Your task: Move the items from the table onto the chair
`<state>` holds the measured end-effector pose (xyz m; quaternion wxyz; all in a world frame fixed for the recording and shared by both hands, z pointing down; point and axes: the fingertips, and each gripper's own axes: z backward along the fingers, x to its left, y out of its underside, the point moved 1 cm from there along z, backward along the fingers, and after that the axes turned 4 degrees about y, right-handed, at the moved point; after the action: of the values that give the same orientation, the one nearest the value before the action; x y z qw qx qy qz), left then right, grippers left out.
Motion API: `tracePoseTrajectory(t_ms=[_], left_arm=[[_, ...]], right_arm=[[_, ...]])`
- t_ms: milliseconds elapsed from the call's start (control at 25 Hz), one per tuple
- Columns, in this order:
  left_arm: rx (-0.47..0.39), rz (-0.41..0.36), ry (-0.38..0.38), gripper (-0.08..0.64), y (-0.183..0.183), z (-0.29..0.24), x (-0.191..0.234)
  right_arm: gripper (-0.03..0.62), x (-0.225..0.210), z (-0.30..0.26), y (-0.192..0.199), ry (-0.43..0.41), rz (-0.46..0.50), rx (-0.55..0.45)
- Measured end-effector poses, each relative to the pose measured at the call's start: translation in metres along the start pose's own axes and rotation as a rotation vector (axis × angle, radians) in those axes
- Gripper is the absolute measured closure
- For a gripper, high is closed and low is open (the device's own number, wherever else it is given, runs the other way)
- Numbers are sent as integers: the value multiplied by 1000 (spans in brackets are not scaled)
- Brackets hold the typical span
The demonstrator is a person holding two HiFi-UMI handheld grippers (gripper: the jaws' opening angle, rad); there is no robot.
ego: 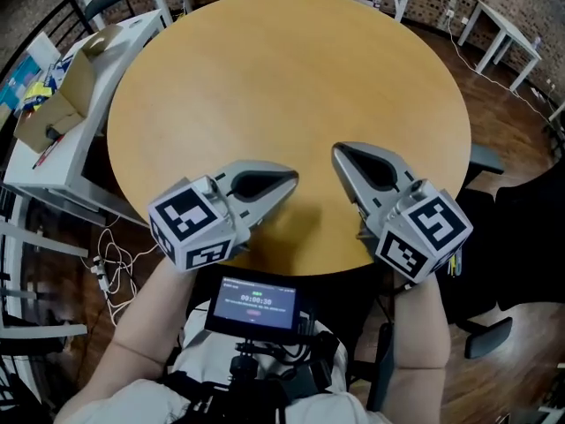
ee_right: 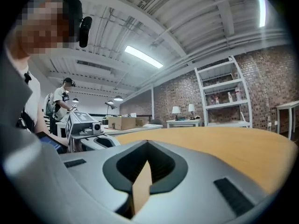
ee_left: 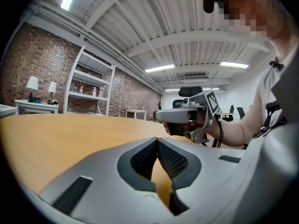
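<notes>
The round wooden table fills the head view, and I see no loose item on its top. My left gripper hovers over the near edge, jaws shut with nothing between them. My right gripper sits beside it, tips pointing toward the left one, also shut and holding nothing. In the left gripper view the left gripper has its pads meeting, with the right gripper just ahead. The right gripper shows its tips touching, and the left gripper lies to its left. A black chair stands right of the table.
A white side table with an open cardboard box stands to the left. White tables and cables line the back right. Cables lie on the floor at left. A small screen hangs at the person's chest.
</notes>
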<state>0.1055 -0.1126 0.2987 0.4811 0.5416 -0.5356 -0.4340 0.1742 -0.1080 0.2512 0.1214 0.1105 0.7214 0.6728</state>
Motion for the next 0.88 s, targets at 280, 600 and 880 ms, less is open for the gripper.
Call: tracePoseTrajectory(t_ms=[280,600,880], left_arm=[[-7,18,-96,552,5,44,28],[-13,28,-154,552,9,72,42],[-14,29,-166,552,10,82,45]], right_arm=[[586,37,-43,2,-102,-3,19],[586,64,-69,10,-162,-20,52],[588,71,-75,19,-161,7,81]])
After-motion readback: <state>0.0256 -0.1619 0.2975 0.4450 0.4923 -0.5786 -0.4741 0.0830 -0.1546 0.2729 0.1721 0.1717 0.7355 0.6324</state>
